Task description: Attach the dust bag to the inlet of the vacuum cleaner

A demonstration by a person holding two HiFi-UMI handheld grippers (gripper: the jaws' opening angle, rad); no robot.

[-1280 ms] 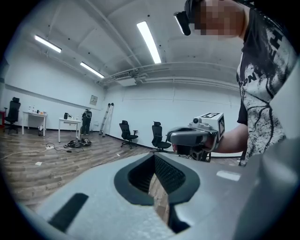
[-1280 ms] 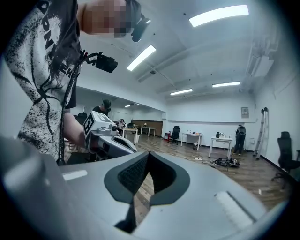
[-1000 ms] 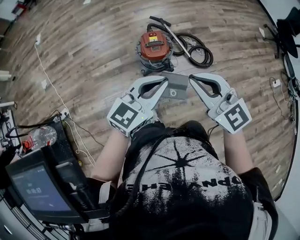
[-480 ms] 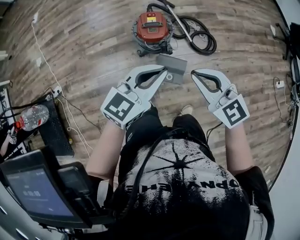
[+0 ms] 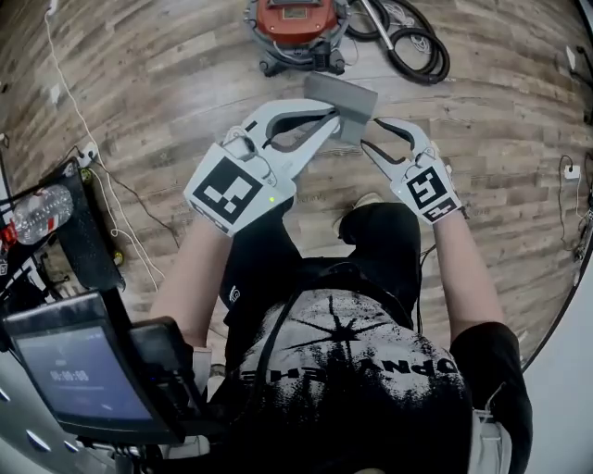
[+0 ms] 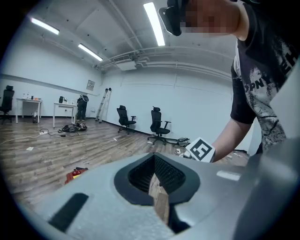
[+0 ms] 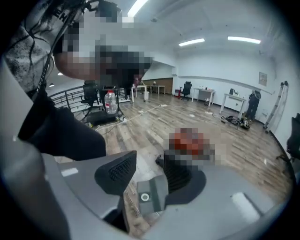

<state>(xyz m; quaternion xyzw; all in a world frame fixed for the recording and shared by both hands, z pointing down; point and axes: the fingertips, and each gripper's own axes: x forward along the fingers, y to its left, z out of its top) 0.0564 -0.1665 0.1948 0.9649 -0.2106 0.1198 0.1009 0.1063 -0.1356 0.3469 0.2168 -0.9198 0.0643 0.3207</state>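
Observation:
The red-topped vacuum cleaner (image 5: 295,28) stands on the wooden floor at the top of the head view, its black hose (image 5: 408,42) coiled to the right. Just below it hangs the flat grey dust bag (image 5: 341,104). My left gripper (image 5: 335,118) is shut on the bag's left edge; a thin cardboard edge (image 6: 159,199) shows between its closed pads. My right gripper (image 5: 369,137) is at the bag's lower right, its jaws opening. Between them in the right gripper view is a grey corner of the bag with a white ring (image 7: 145,197), and the left pad stands clear of it.
A white cable (image 5: 83,111) runs down the floor at left to a power strip (image 5: 88,153). A water bottle (image 5: 37,211) and a screen device (image 5: 74,370) sit at lower left. The person's shoe (image 5: 366,199) is below the grippers. Office chairs (image 6: 159,124) stand far off.
Both grippers and the bag have dropped towards the floor and come closer to the vacuum cleaner. The right jaws, shut before, now stand apart at the bag's corner.

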